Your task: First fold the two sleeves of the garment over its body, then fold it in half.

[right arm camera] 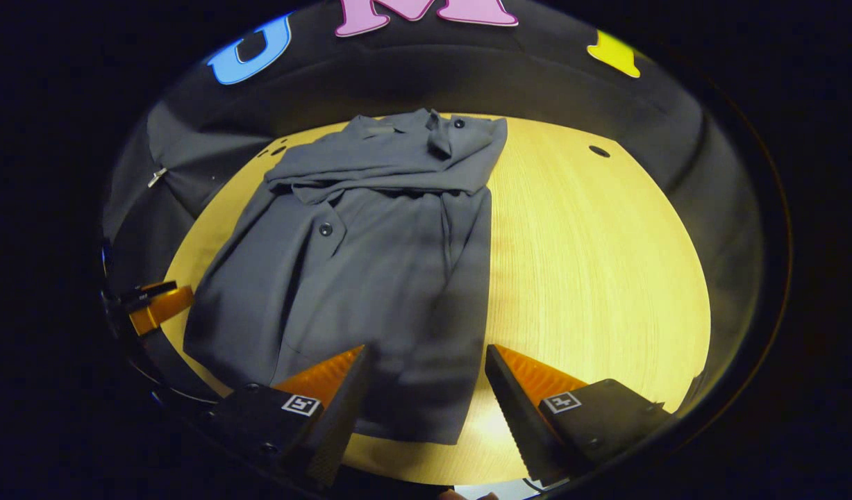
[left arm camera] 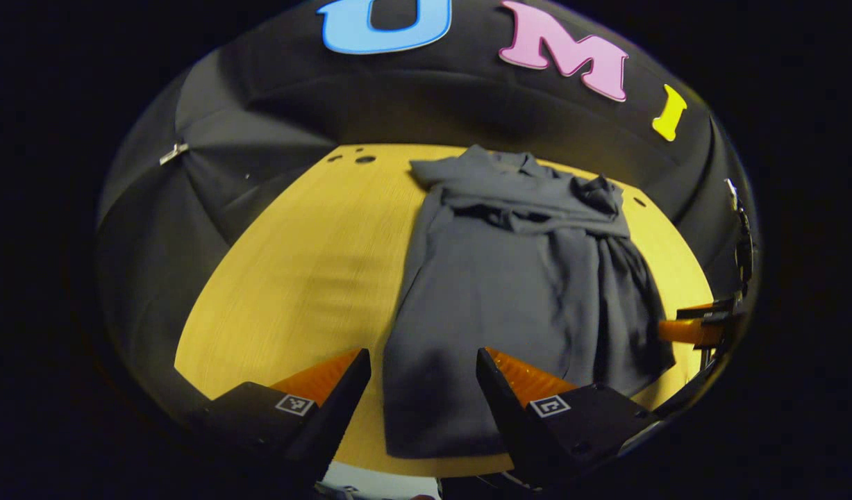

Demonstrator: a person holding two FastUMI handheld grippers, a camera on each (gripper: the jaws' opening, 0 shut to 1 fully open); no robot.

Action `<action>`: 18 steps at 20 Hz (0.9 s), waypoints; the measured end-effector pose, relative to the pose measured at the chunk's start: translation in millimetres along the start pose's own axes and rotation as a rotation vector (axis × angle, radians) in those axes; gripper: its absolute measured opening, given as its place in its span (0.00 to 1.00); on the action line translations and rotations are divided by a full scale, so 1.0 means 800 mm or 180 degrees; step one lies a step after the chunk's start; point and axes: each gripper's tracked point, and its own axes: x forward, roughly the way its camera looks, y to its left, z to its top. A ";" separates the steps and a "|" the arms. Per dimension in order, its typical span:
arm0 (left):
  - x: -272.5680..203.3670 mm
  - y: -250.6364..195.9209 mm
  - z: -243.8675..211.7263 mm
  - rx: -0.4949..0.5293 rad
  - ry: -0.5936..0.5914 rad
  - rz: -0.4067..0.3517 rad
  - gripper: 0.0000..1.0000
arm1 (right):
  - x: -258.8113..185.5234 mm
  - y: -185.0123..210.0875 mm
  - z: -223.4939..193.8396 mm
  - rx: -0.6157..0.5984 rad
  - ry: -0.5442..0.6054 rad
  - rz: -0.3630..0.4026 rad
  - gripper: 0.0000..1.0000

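Observation:
A dark grey buttoned shirt (left arm camera: 523,278) lies flat on the wooden table (left arm camera: 307,264), collar at the far end, both sleeves laid across its upper body. In the right gripper view the shirt (right arm camera: 356,264) has its sleeves bunched below the collar. My left gripper (left arm camera: 423,378) is open above the hem's near left corner. My right gripper (right arm camera: 426,375) is open above the hem's near right corner. Each view catches the other gripper (left arm camera: 700,326) (right arm camera: 151,305) at its edge.
The table (right arm camera: 592,264) has small round holes near its far edge. Black cloth wall rises right behind the table. Bare wood lies left of the shirt in the left gripper view and right of it in the right gripper view.

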 end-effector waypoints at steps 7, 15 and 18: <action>0.017 0.003 -0.048 -0.0175 0.0293 0.0023 0.98 | 0.012 -0.016 -0.048 -0.0045 0.0275 -0.0245 0.99; 0.021 -0.017 -0.055 0.0231 0.0506 -0.0042 0.83 | 0.017 0.004 -0.045 0.0008 0.0463 -0.0198 0.79; 0.026 -0.047 -0.051 0.0432 0.0485 -0.0215 0.44 | 0.019 0.024 -0.044 -0.0138 0.0519 -0.0067 0.40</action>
